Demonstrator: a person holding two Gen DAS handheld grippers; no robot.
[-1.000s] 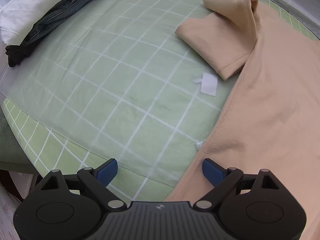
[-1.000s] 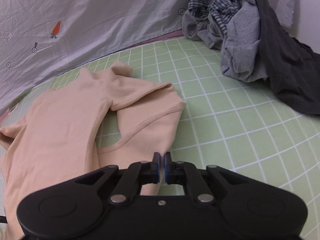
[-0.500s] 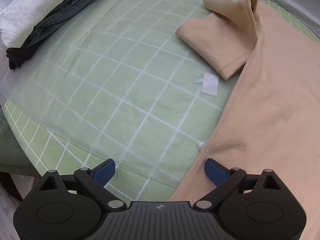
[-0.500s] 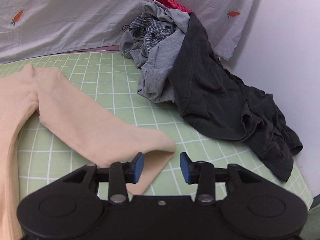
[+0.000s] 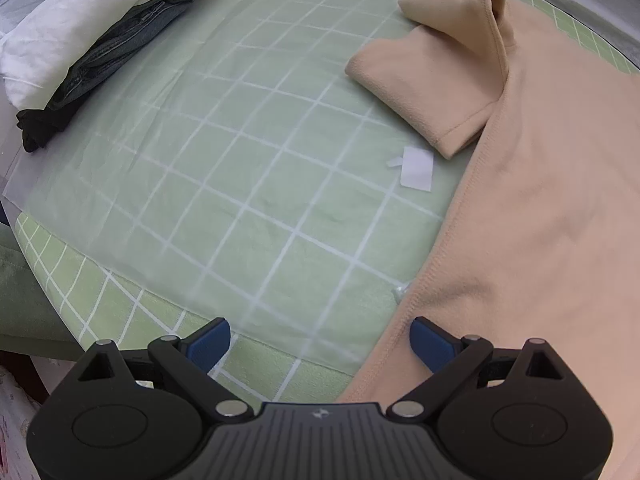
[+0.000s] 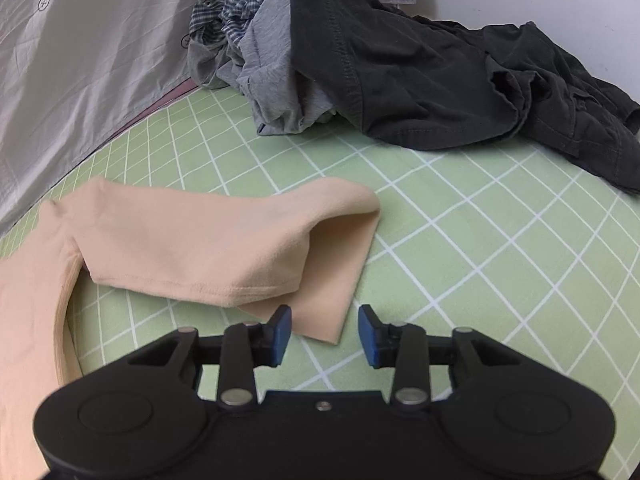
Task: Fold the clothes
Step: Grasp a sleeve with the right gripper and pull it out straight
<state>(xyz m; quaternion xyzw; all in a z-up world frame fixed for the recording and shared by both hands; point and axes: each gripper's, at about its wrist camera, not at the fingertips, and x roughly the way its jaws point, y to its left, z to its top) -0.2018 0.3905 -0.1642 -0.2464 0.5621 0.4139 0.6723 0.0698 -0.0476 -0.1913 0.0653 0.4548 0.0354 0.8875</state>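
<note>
Green checked bed sheet (image 5: pixel 248 216) fills both views, bed pushed against a grey curtain (image 6: pixel 72 64); far left in the left wrist view, a folded dark garment (image 5: pixel 112 52) lies against a white pillow (image 5: pixel 60 28); left hand-held gripper (image 5: pixel 320 340) released, jaws wide, nothing between them, right pad just over the side hem of the peach shirt (image 5: pixel 540 208); shirt body spread flat, running away from the gripper to the right, its left sleeve (image 5: pixel 432 80) doubled over near the collar; small white tag (image 5: pixel 416 168) on the sheet beside that sleeve.

Right wrist view: right hand-held gripper (image 6: pixel 324 334) also released, jaws apart and holding nothing; right sleeve (image 6: pixel 240 248) lies straight ahead, long axis slanting left to right, cuff corner just short of the jaws; so right gripper looks nearer a grasp. Only this view shows the unfolded pile (image 6: pixel 360 52) of grey, plaid and black clothes at the back; only the left view shows the folded garment and shirt body.
</note>
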